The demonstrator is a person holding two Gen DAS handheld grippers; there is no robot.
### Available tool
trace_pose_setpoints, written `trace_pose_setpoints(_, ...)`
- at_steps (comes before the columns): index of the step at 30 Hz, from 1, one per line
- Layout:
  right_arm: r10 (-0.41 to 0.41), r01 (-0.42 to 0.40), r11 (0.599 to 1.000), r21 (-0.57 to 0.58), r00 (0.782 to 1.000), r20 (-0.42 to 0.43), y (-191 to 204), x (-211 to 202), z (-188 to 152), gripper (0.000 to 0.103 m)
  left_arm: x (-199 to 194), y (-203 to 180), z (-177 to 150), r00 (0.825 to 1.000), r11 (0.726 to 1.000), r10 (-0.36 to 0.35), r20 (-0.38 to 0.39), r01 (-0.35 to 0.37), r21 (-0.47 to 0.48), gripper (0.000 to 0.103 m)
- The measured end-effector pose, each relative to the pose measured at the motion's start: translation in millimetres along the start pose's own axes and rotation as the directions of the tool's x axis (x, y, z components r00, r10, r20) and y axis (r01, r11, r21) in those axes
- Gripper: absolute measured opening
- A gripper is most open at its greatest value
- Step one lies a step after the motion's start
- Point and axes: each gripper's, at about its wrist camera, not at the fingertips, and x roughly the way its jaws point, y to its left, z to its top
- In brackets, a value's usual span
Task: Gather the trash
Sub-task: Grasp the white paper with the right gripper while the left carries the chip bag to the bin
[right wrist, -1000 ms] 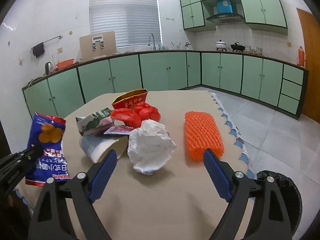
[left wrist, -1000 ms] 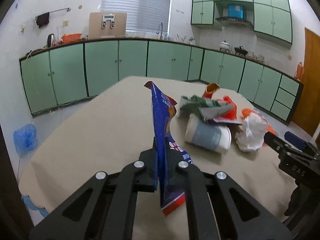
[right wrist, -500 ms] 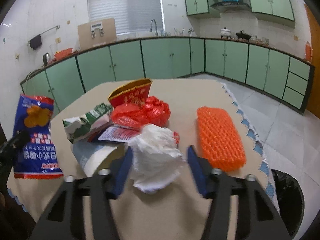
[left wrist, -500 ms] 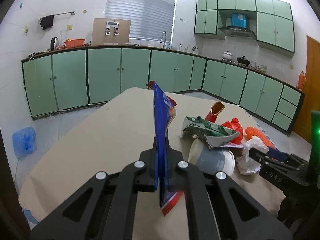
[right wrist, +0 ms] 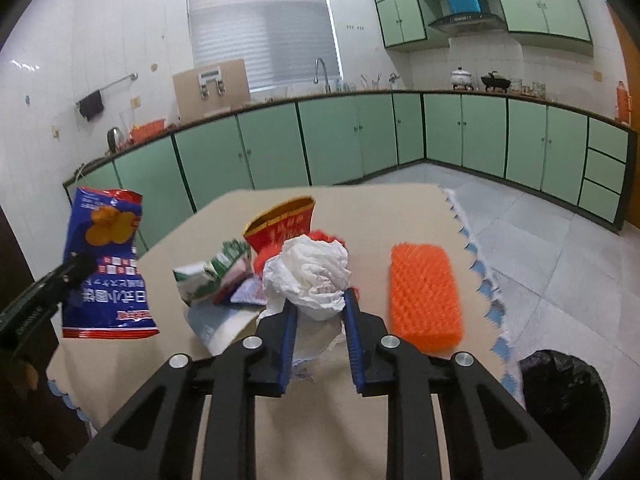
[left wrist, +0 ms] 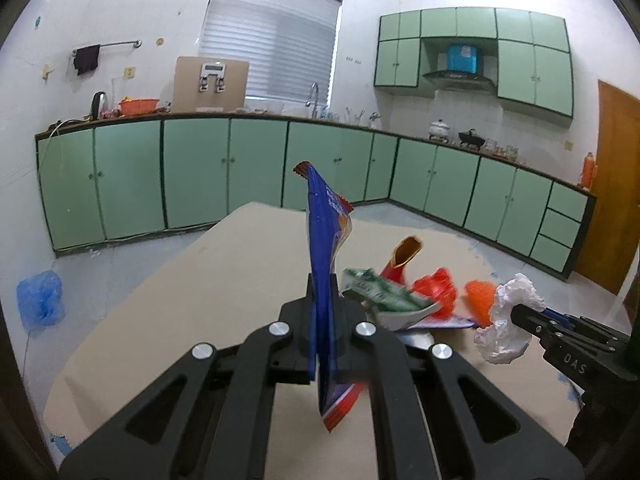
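My left gripper point(left wrist: 323, 308) is shut on a blue snack bag point(left wrist: 325, 256) and holds it upright above the beige table point(left wrist: 200, 288); the bag also shows in the right wrist view point(right wrist: 106, 268). My right gripper point(right wrist: 319, 308) is shut on a crumpled white plastic wad point(right wrist: 310, 276), lifted off the table; the wad also shows in the left wrist view point(left wrist: 508, 320). On the table lie a green-white wrapper point(right wrist: 208, 274), a red paper bag point(right wrist: 280, 228), red plastic point(left wrist: 438, 290), a paper cup point(right wrist: 224, 326) and an orange foam net point(right wrist: 424, 290).
A black-lined trash bin point(right wrist: 564, 400) stands on the floor at the table's right side. Green cabinets point(right wrist: 360, 140) line the walls. A blue bag point(left wrist: 40, 300) lies on the floor at the left. A wooden door point(left wrist: 616, 208) is at the far right.
My right gripper closed on the white plastic wad and lifted it. My left gripper rose a little with the blue snack bag.
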Motion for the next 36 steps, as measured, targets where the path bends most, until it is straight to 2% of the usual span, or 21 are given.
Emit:
trace_pose_setpoints(9,-0.030,0.030,1.000,0.000,0.997,0.076,-14.2,-42.7,17.9,0.023,-17.9,-42.1,17.0,0.991,0.993,-0.119,0.055,0.117,0.030,0.003)
trace_pose_setpoints(15,-0.088,0.087,0.996,0.015,0.990,0.113,-34.0,-69.6,24.4,0.022,-25.4,-78.6,21.1,0.973,0.975,-0.219,0.070,0.215,0.060,0.003)
trace_pose_setpoints(21,-0.174,0.167,0.984,0.061,0.976,0.129,-68.5,-91.7,23.5,0.022,-23.7,-125.5,14.3,0.943,0.942,-0.328,0.049,0.323,0.092,0.003)
trace_pose_setpoints(26,-0.251,0.238,0.965,0.108,0.959,0.131,-102.4,-112.5,16.5,0.022,-18.1,-169.3,1.5,0.912,0.906,-0.411,0.014,0.406,0.119,0.003)
trace_pose_setpoints(36,-0.404,0.381,0.904,0.193,0.910,0.096,-169.7,-144.3,-8.1,0.022,4.0,-251.0,-26.8,0.843,0.828,-0.533,-0.075,0.538,0.158,0.003)
